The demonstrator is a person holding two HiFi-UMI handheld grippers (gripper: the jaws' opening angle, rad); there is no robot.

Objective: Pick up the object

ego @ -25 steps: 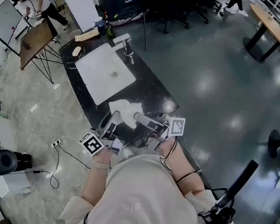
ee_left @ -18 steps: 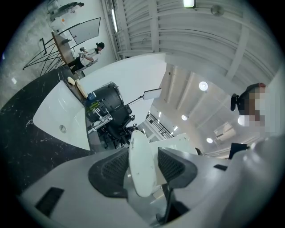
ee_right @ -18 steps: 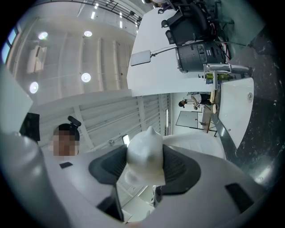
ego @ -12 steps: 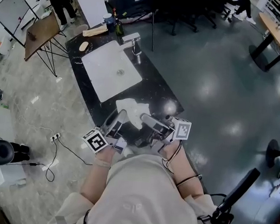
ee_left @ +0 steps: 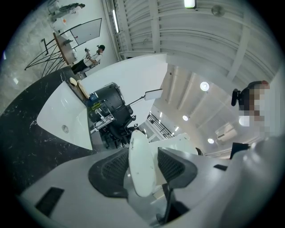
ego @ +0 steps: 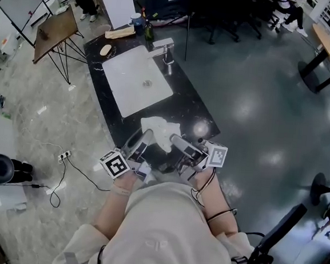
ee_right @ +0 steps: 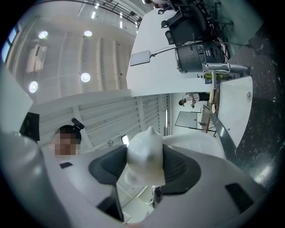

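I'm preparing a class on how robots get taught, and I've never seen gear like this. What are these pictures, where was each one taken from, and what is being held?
There is no robot here. A person holds a two-fingered gripper in each hand: the left gripper and the right gripper. The overhead picture comes from a camera on the person's head, looking steeply down. The other two come from a camera riding on each gripper, looking along its fingers. Below is a black countertop with a white sink and a faucet. Both grippers are closed on what looks like a crumpled white cloth, pinched between the fingers of each, above the near end of the countertop. I cannot tell whether it touches the countertop.
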